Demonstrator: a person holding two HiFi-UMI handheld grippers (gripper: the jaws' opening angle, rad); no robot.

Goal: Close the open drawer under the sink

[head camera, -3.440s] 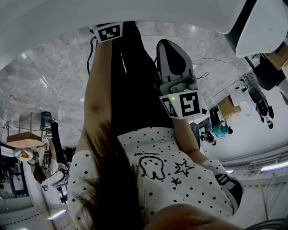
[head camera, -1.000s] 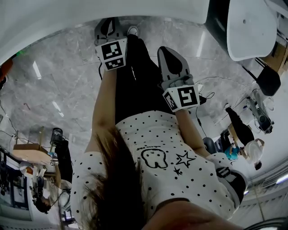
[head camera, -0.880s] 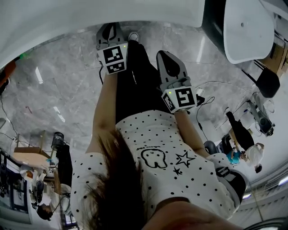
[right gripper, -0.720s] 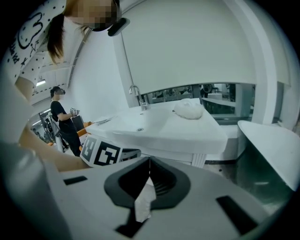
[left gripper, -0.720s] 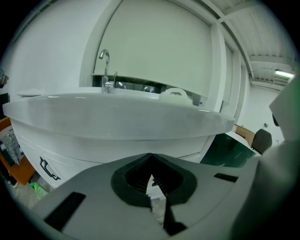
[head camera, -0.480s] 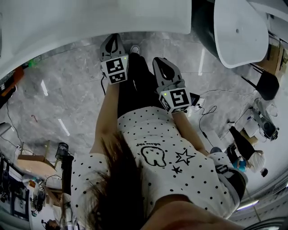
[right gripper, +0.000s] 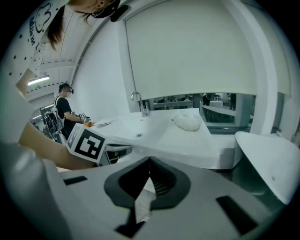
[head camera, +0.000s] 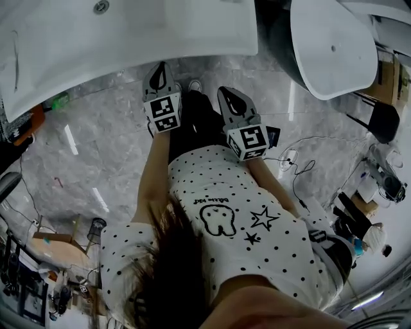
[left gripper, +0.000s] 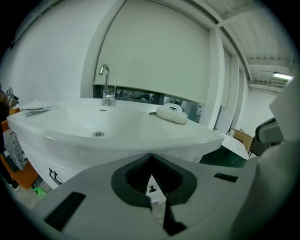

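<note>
The white sink [head camera: 128, 32] fills the top of the head view, with its drain [head camera: 100, 6] showing. Its overhanging rim hides the drawer there. In the left gripper view the sink [left gripper: 70, 123] lies ahead and a little below, and a dark handle [left gripper: 54, 176] shows on the white cabinet front under it. I cannot tell whether that front stands out or flush. My left gripper [head camera: 160, 68] [left gripper: 151, 160] is shut on nothing in front of the sink. My right gripper [head camera: 227, 96] [right gripper: 149, 161] is also shut and empty, beside it and slightly further back.
A faucet [left gripper: 107, 86] and a white bundle [left gripper: 171, 114] stand on the sink. A second white basin [head camera: 327, 45] lies to the right. Cables [head camera: 297, 160] trail on the marble floor. An orange object [head camera: 33, 119] sits at the sink's left end. A person [right gripper: 63, 110] stands in the background.
Both grippers have risen, the left one more. The sink top has slid further into the head view. Both grippers stay shut and empty.
</note>
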